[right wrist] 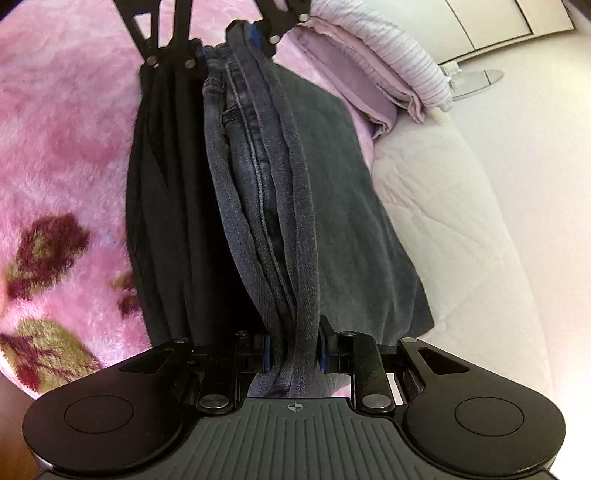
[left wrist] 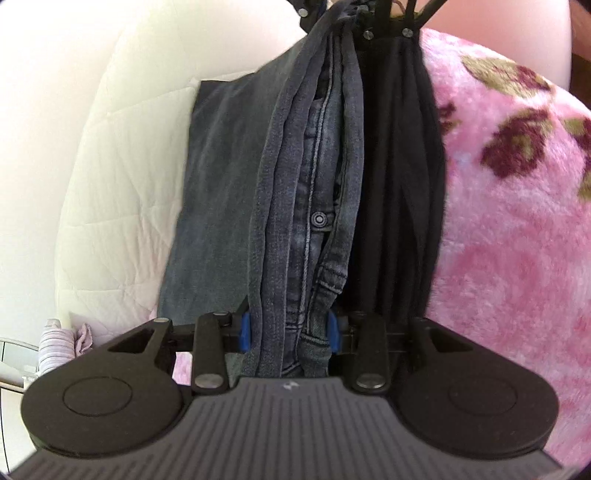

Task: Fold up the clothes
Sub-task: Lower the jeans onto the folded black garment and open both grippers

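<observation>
A pair of dark blue jeans point(left wrist: 295, 192) is bunched into a thick band and stretched between my two grippers. My left gripper point(left wrist: 290, 332) is shut on one end of the band, by the waistband and button. My right gripper point(right wrist: 294, 350) is shut on the other end of the jeans point(right wrist: 273, 206). Each gripper shows at the top of the other's view, the right gripper point(left wrist: 364, 22) and the left gripper point(right wrist: 236, 37). A flat part of the jeans point(right wrist: 354, 229) hangs or lies beneath the band. A black garment point(left wrist: 399, 177) lies alongside, also in the right wrist view point(right wrist: 162, 192).
A pink fleece blanket with dark red flowers point(left wrist: 517, 206) covers the surface on one side. A white quilted cover point(left wrist: 122, 192) lies on the other side. Folded lilac and striped clothes point(right wrist: 373, 70) are stacked near the far end. A pale floor point(right wrist: 517, 122) lies beyond.
</observation>
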